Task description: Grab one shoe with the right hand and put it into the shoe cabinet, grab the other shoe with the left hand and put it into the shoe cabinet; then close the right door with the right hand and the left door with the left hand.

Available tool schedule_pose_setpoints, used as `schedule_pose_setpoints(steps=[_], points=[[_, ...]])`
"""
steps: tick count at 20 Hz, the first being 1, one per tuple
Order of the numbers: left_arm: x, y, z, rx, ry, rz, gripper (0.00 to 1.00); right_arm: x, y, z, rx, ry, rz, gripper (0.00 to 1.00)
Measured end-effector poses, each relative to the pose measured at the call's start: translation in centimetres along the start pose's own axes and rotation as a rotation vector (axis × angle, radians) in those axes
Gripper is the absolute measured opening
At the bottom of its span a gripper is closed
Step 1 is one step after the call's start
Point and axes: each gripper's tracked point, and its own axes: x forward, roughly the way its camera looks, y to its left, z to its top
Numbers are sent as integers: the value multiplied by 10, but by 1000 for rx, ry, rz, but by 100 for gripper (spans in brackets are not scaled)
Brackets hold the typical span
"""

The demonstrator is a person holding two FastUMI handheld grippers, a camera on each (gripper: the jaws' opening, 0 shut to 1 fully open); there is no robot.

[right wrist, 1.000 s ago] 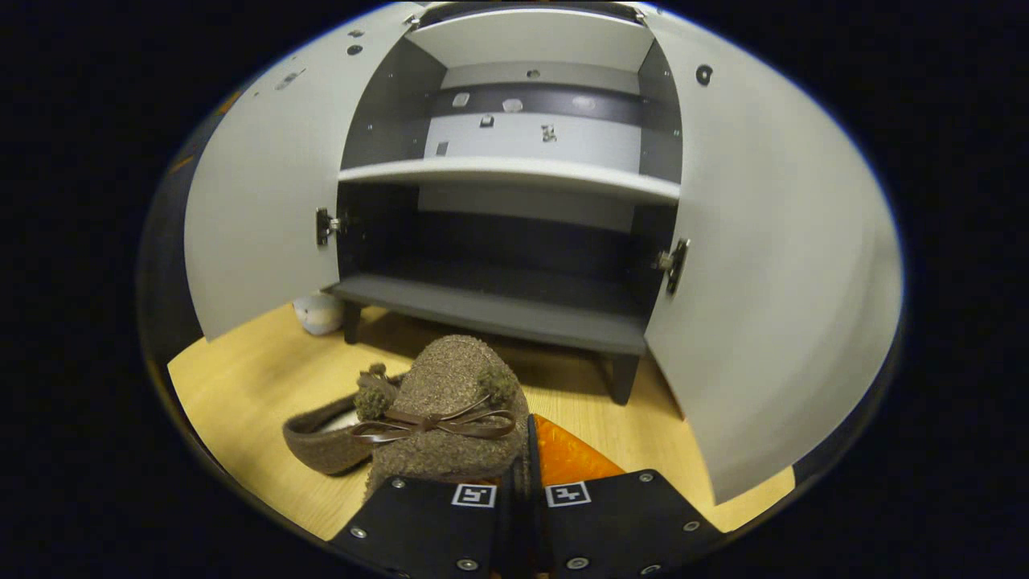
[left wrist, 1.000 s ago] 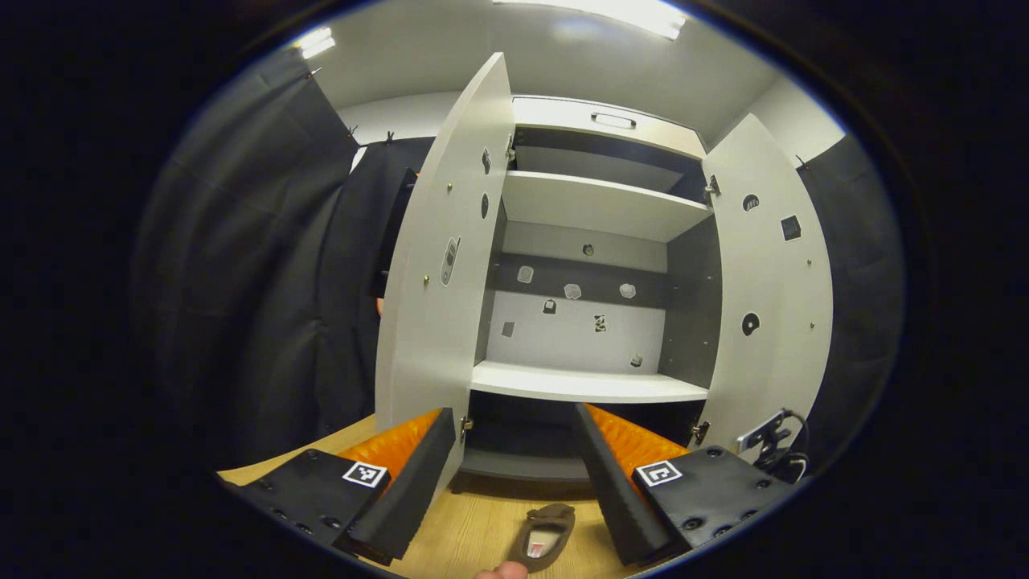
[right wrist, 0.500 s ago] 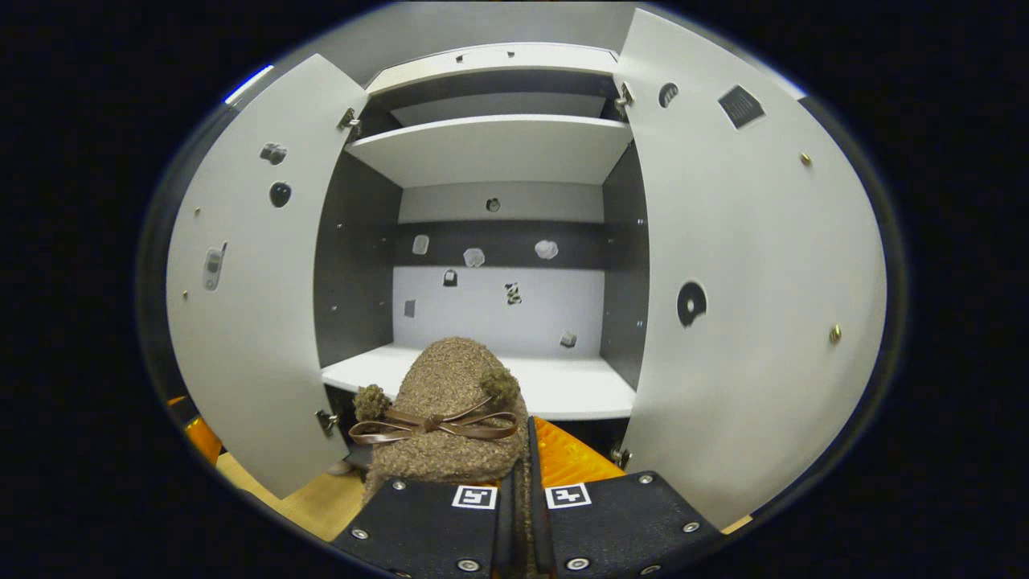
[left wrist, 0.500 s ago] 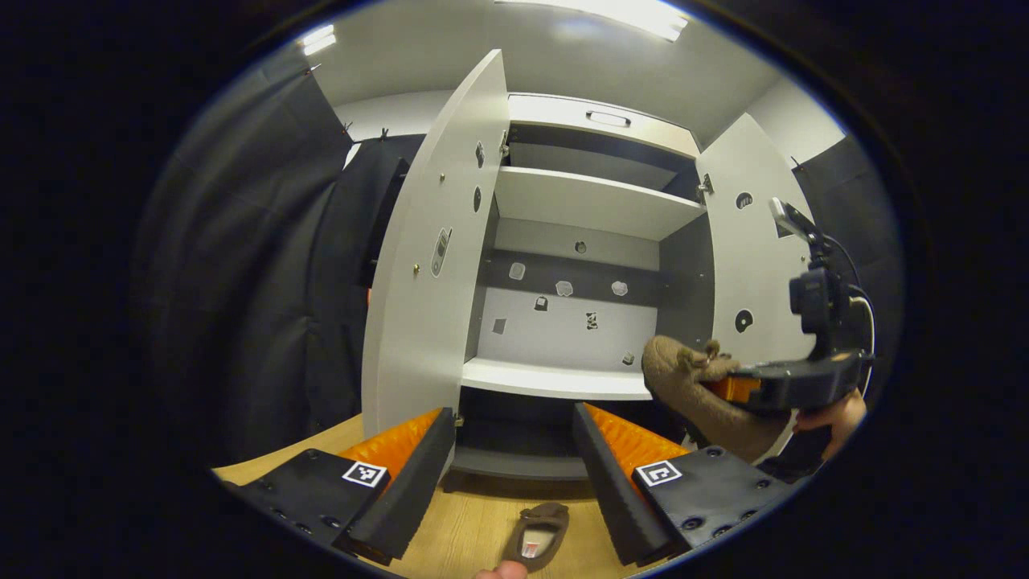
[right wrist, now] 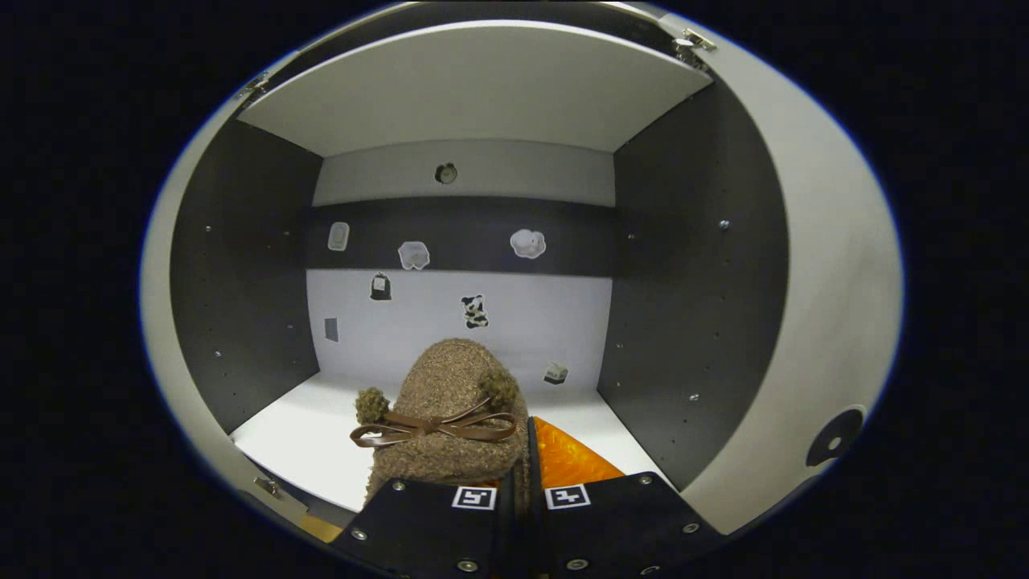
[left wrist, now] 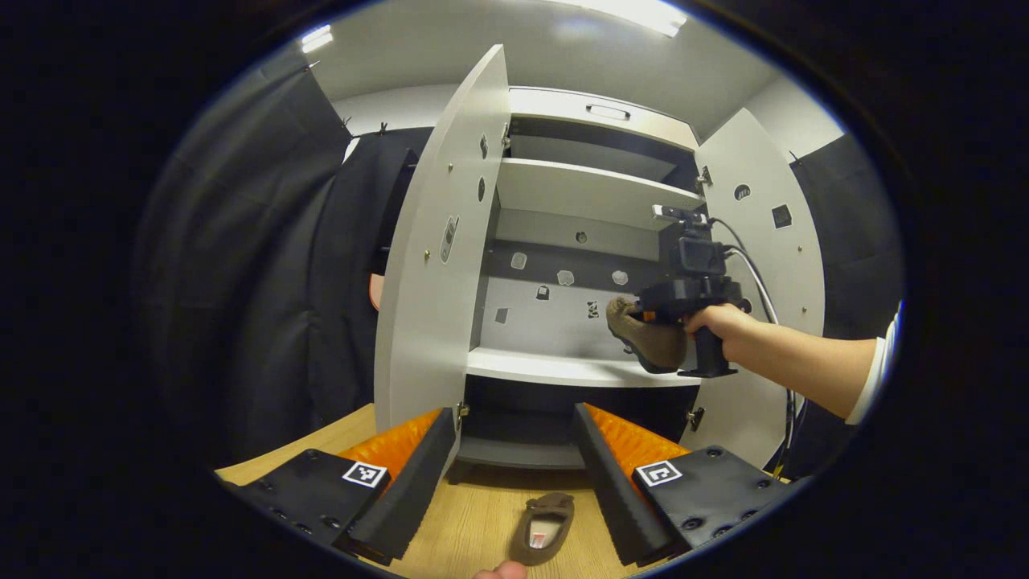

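Above the white shelf (right wrist: 321,434), the right gripper (right wrist: 521,474) is clamped on a shoe (right wrist: 446,418), toe toward twelve o'clock, while the spread, empty left gripper (left wrist: 514,458) has the other shoe (left wrist: 543,527) on the floor (left wrist: 482,515) at six o'clock.

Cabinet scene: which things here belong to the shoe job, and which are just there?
Job:
held shoe
right gripper
floor shoe
left gripper
cabinet
left door
right door

Just there:
stickers
black cloth
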Motion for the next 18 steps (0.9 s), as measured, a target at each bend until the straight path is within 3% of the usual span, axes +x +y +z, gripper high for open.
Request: schedule_pose_setpoints(steps=[7,8,9,11,14,17,18], points=[[4,14,-3,-13,13,28,97,65,-11,-49,30,168,-47,10],[4,17,-4,-11,15,35,97,67,-14,-51,27,172,-52,5],[5,20,-4,-12,17,41,94,65,-14,-53,21,179,-45,16],[6,22,-7,-18,23,46,94,63,-15,-54,25,189,-28,20],[7,23,-9,-25,28,47,96,54,-20,-55,17,207,1,42],[7,20,-10,-30,32,42,94,43,-25,-56,2,223,38,71],[8,19,-11,-28,33,38,96,40,-26,-55,7,230,51,75]])
